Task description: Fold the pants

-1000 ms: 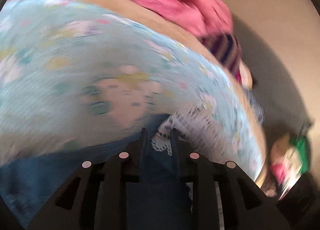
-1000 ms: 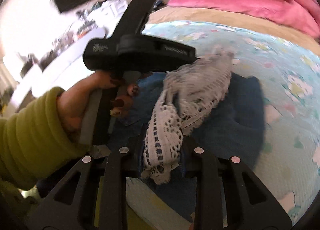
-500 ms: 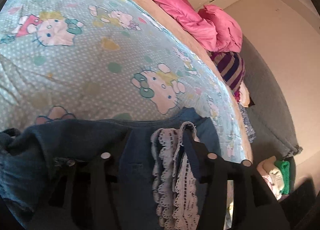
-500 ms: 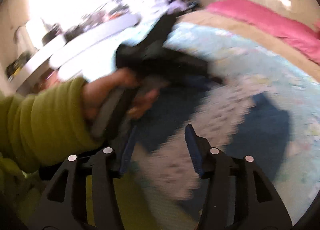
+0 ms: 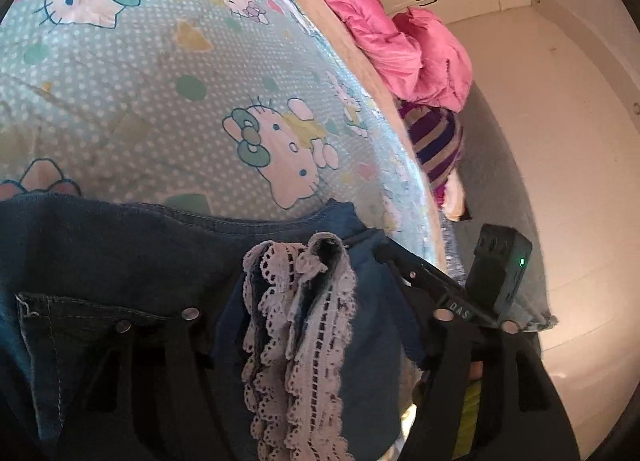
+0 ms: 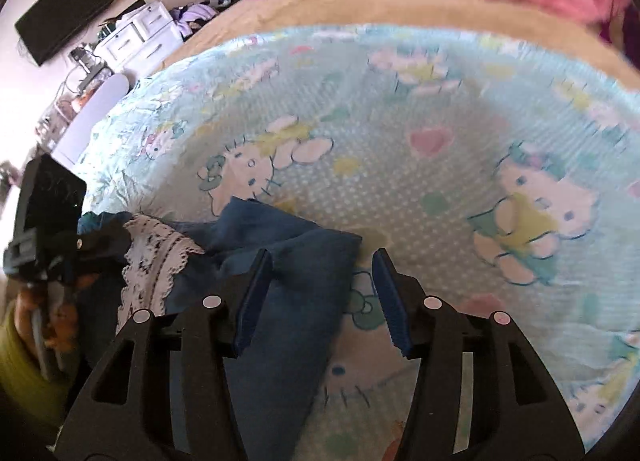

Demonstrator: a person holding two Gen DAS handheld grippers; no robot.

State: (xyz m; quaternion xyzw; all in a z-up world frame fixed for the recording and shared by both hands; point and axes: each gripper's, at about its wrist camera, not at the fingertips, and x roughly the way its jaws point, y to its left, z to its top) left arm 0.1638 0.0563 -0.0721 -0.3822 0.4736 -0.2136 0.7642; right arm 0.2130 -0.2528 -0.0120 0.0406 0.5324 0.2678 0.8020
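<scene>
The pants (image 5: 120, 261), dark denim with white lace trim (image 5: 304, 341), lie bunched at the near edge of the bed (image 5: 160, 101), on the cartoon-print sheet. The left claw (image 5: 288, 321) is buried under the lace and denim; whether it clamps the fabric cannot be told. The right claw (image 6: 320, 293) stands apart, empty, over a denim corner (image 6: 296, 245). Judgement: folding is at an early stage. The garment is gathered, not flat; no clean fold is visible. Spreading, aligning legs and folding remain.
</scene>
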